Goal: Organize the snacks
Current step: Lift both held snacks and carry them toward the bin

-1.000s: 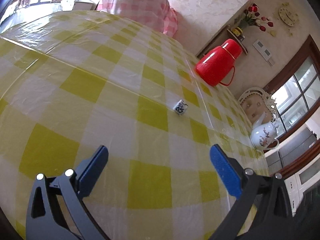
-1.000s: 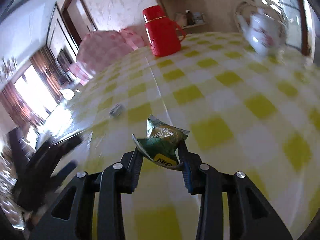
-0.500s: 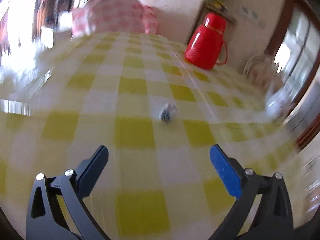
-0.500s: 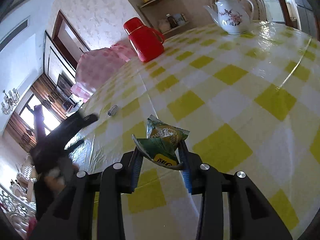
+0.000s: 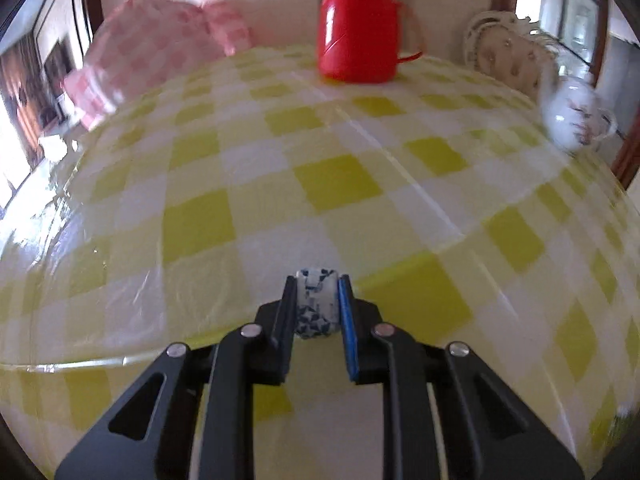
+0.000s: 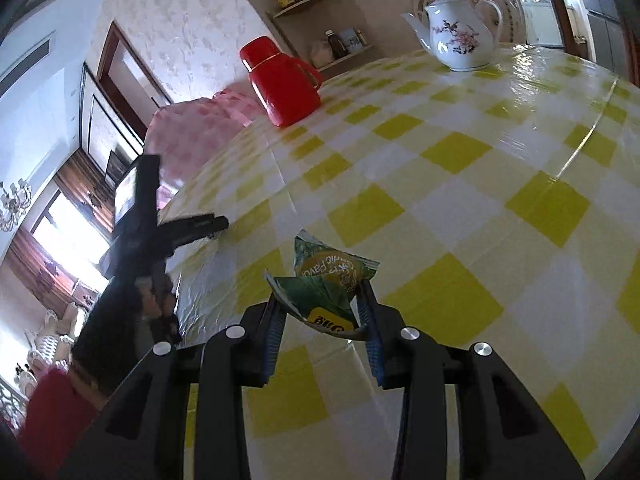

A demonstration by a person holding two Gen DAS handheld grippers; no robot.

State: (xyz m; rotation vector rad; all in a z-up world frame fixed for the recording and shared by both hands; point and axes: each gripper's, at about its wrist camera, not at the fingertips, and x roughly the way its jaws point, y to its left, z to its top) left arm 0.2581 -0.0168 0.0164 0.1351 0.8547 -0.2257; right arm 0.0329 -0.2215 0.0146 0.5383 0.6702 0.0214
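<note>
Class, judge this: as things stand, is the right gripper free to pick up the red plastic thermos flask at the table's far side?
Probably not: the right gripper is shut on a green snack packet, though bare tablecloth lies before the red flask.

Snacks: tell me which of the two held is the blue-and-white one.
The small blue-and-white wrapped candy, clamped in the left gripper. The right gripper holds a green snack packet with a yellow label.

Glossy plastic tablecloth (image 5: 340, 184); glazed teapot (image 6: 460, 40)
</note>
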